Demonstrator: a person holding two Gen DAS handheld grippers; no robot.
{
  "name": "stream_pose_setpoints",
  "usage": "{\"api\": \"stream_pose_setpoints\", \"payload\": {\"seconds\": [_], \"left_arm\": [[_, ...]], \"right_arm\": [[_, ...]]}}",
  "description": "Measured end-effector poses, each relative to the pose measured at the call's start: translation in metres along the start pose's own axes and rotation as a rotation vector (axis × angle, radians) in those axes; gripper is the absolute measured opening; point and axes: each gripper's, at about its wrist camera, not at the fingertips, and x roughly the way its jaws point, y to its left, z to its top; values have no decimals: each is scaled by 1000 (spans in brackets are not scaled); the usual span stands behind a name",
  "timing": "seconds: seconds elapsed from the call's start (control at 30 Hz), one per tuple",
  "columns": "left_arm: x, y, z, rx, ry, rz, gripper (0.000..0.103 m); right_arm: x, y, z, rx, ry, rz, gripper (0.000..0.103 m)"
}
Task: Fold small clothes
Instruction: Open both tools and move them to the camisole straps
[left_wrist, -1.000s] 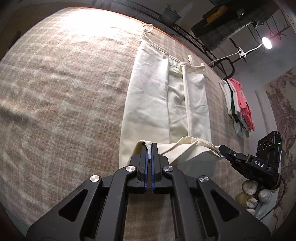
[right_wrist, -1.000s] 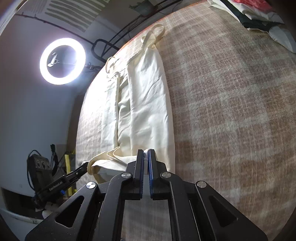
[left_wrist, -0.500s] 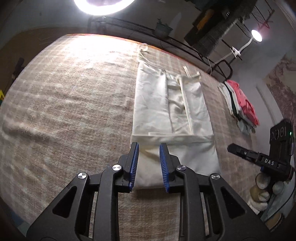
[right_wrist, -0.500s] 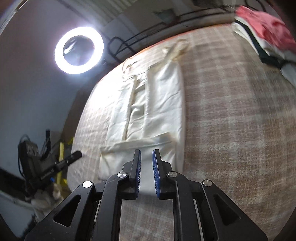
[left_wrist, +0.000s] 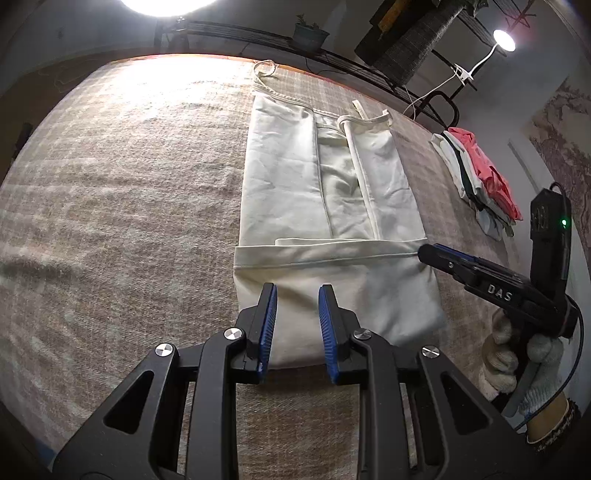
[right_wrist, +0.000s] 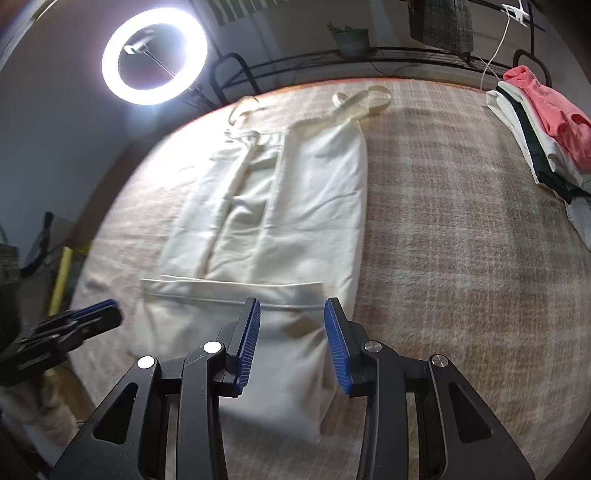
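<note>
My left gripper (left_wrist: 294, 317) hangs over the near end of the cream garment (left_wrist: 332, 206), its blue pads spread with nothing pinched between them. My right gripper (right_wrist: 291, 334) is spread too, jaws just widened, and holds no cloth; it hovers over the same near end, toward the garment's right edge. The garment lies flat on the plaid blanket (left_wrist: 122, 206), its near end folded back so a straight hem runs crosswise (a neat band, from where I look). Its ties (right_wrist: 364, 99) reach nearly to the blanket's far edge. To the left the blanket is bare and wide; to the right a broad bare strip separates the garment from the stack of folded clothes (right_wrist: 543, 129), well apart near the far right edge. My gloved right hand (left_wrist: 517, 358) shows beside the blanket's near right.
</note>
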Motion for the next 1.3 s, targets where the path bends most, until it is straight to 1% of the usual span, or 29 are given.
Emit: {"api": "stream_pose_setpoints", "payload": {"seconds": [0.07,0.13,0.2,0.23,0.27,0.37,0.43,0.5,0.57,0.63,0.7,0.77,0.8,0.83,0.87,0.9,0.97,1.07,1.1,1.2,1.23,1.3], "left_arm": [[2,-1,0,6,3,4,22],[4,-2,1,12,5,11,22],[8,-2,1,15,9,19,22],[9,-2,1,15,10,23,22],[10,-2,1,14,11,28,22],[9,-4,3,23,-3,41,22],[7,-8,3,55,-24,59,22],[11,-10,4,75,-25,79,22],[18,-10,4,73,-12,90,22],[25,-11,2,85,-2,106,22],[30,-13,-1,119,-8,143,22],[35,-13,-5,150,-12,184,22],[39,-11,-8,163,-11,208,22],[42,-9,-10,166,-13,219,22],[42,-7,-12,167,-32,218,22],[42,-8,-13,182,-41,231,22],[41,-8,-14,199,-48,244,22],[39,-4,-12,170,-39,232,22],[37,-2,-10,159,-39,229,22],[30,2,2,133,-47,209,22],[28,4,10,123,-50,195,22],[23,5,26,115,-59,171,22]], "right_arm": [[3,-2,1,-2,3,-15,36],[6,-4,2,-1,0,-11,36],[10,-6,2,2,4,10,24],[12,-6,1,3,9,15,9],[14,-7,1,6,16,15,5],[12,-15,-2,49,14,33,4],[5,-20,-2,66,9,4,4],[-1,-23,-3,52,-1,5,4],[2,-21,-4,22,10,3,5],[5,-22,-4,33,20,8,6],[3,-20,-2,36,15,-3,7],[-5,-13,-2,-12,-16,-33,7],[-10,-7,-3,-39,-35,-32,7],[-16,-1,-5,-66,-54,2,7],[-19,4,-7,-83,-63,27,7],[-20,9,-11,-107,-67,45,7],[-12,19,-18,-160,-40,23,7],[9,14,-26,-152,39,-22,7],[11,11,-28,-145,51,-15,7],[5,3,-22,-122,75,42,7],[0,0,-19,-109,62,61,7],[-8,-8,-11,-85,33,68,7]]}}
